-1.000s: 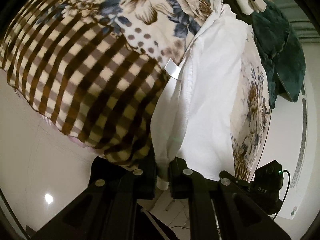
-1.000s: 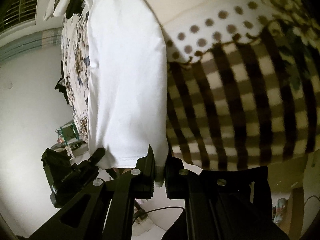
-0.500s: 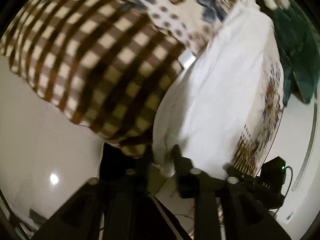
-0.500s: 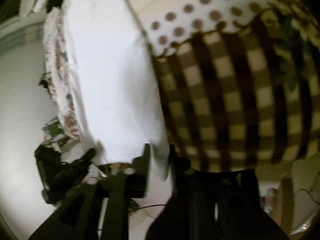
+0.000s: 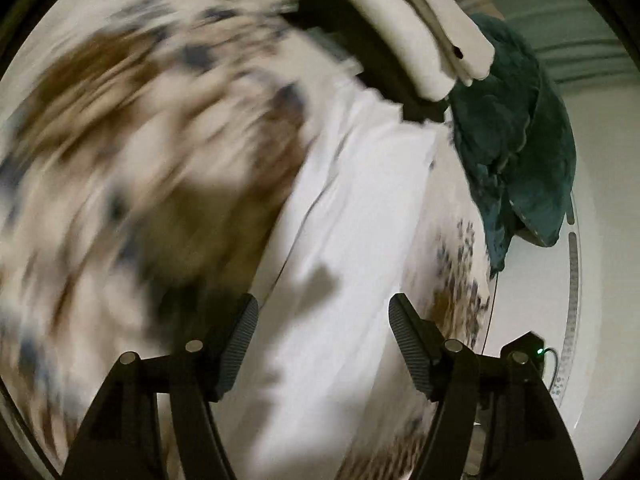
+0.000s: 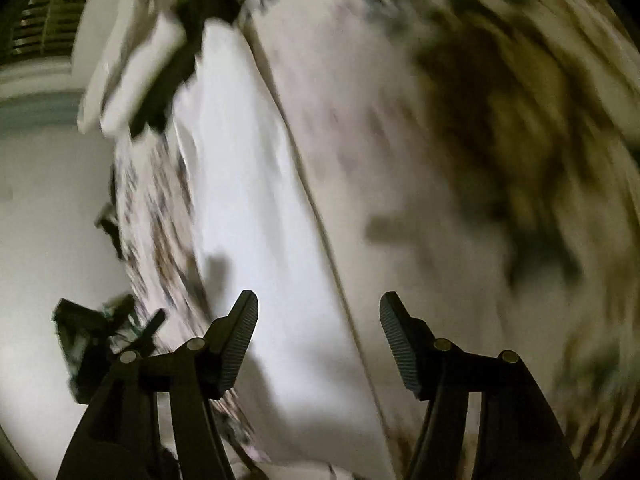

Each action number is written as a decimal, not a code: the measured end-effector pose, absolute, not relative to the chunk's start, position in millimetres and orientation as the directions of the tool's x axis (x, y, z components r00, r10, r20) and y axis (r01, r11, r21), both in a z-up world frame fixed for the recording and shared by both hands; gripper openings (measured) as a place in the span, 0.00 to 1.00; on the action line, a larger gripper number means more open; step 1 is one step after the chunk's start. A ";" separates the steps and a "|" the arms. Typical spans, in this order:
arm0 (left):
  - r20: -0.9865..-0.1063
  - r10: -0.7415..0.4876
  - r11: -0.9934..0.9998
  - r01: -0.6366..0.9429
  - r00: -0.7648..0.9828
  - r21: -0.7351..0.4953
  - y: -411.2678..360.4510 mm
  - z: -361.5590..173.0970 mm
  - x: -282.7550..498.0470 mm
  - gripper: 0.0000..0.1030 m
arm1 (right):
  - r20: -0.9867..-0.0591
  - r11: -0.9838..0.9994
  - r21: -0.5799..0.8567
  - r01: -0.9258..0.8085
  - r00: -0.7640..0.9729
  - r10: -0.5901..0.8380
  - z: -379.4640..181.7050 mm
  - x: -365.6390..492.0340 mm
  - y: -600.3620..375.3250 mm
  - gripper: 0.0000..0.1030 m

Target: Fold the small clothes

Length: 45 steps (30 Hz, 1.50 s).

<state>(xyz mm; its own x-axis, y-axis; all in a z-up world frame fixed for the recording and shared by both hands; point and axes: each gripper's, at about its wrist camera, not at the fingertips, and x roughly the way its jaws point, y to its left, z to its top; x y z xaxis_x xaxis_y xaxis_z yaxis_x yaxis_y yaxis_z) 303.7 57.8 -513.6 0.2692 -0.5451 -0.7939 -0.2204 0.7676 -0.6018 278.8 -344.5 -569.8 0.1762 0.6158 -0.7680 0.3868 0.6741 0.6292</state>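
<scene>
A white garment point(image 5: 352, 216) lies flat in a long strip on the flower-patterned bed cover point(image 5: 132, 152). My left gripper point(image 5: 323, 312) is open and empty, its jaws spread over the near part of the garment. In the right wrist view the same white garment point(image 6: 256, 208) runs up the frame. My right gripper point(image 6: 318, 308) is open and empty above its near end. Both views are blurred by motion.
A dark green cloth point(image 5: 520, 140) lies at the bed's right edge. Folded white clothes point(image 5: 416, 28) sit on a dark item at the far end, also in the right wrist view point(image 6: 132, 80). The other gripper's body point(image 6: 96, 344) shows at lower left.
Both grippers have opened and let go of the white garment's edge. The garment now lies on the bed, and both cameras have swung from the checked bed edge to over the bed.
</scene>
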 end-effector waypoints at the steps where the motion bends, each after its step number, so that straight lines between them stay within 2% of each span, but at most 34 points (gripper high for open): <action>1: -0.793 -0.549 0.773 -0.199 0.265 -0.602 54.0 -520.3 325.8 0.64 | -0.763 0.671 0.637 0.379 0.189 0.618 -571.8 303.6 -345.0 0.64; 5: -0.799 -0.543 0.806 -0.104 0.259 -0.582 30.1 -547.3 414.9 0.64 | -0.751 0.677 0.658 0.328 0.216 0.624 -582.5 399.7 -338.2 0.64; 9: -0.810 -0.541 0.822 -0.061 0.226 -0.566 16.6 -575.6 467.0 0.64 | -0.736 0.678 0.675 0.291 0.207 0.644 -604.5 476.0 -321.8 0.64; 13: -0.820 -0.536 0.830 -0.050 0.202 -0.555 11.3 -596.4 496.3 0.64 | -0.734 0.690 0.675 0.261 0.154 0.661 -633.1 533.1 -305.9 0.64; 18: -0.803 -0.550 0.819 -0.041 0.229 -0.573 13.9 -601.0 500.2 0.62 | -0.718 0.689 0.694 0.207 0.130 0.684 -646.9 562.5 -292.8 0.64; 19: -0.801 -0.547 0.821 -0.034 0.241 -0.570 14.4 -600.2 498.9 0.59 | -0.716 0.689 0.696 0.200 0.132 0.685 -645.8 563.2 -292.9 0.64; 20: -0.809 -0.531 0.831 -0.029 0.255 -0.555 14.8 -599.3 497.4 0.44 | -0.713 0.688 0.700 0.190 0.140 0.687 -644.1 567.4 -291.5 0.63; 21: -0.817 -0.515 0.841 -0.030 0.260 -0.540 15.2 -600.5 500.0 0.34 | -0.711 0.688 0.703 0.179 0.147 0.688 -642.2 565.3 -291.6 0.61; 22: -0.819 -0.512 0.843 -0.031 0.260 -0.537 16.9 -602.6 501.0 0.20 | -0.717 0.698 0.697 0.161 0.144 0.682 -640.0 568.4 -288.2 0.44; 23: -0.812 -0.521 0.836 -0.034 0.264 -0.547 19.5 -603.4 500.1 0.16 | -0.723 0.709 0.691 0.144 0.133 0.678 -638.2 569.1 -284.8 0.22; 25: -0.804 -0.525 0.832 -0.031 0.280 -0.554 23.2 -601.6 499.0 0.10 | -0.738 0.732 0.674 0.096 0.124 0.664 -632.1 569.2 -277.0 0.13; 35: -0.755 -0.532 0.830 0.060 0.383 -0.555 32.5 -539.5 462.4 0.07 | -0.703 0.721 0.691 -0.044 0.189 0.686 -569.0 527.6 -269.4 0.08; 41: -0.725 -0.556 0.817 0.107 0.406 -0.567 46.1 -494.8 399.2 0.07 | -0.685 0.713 0.681 -0.167 0.200 0.701 -517.2 454.4 -253.3 0.08; 45: -0.750 -0.560 0.819 0.097 0.351 -0.566 43.3 -491.5 345.1 0.11 | -0.696 0.706 0.667 -0.236 0.142 0.704 -506.0 381.6 -250.6 0.08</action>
<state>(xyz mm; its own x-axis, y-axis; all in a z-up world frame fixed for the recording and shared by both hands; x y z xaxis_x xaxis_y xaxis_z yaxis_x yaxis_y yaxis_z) 345.1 43.3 -491.5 0.3509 -0.5602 -0.7503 0.0965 0.8187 -0.5661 381.6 -250.6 -506.0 0.1420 0.7043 -0.6955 -0.2364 0.7065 0.6671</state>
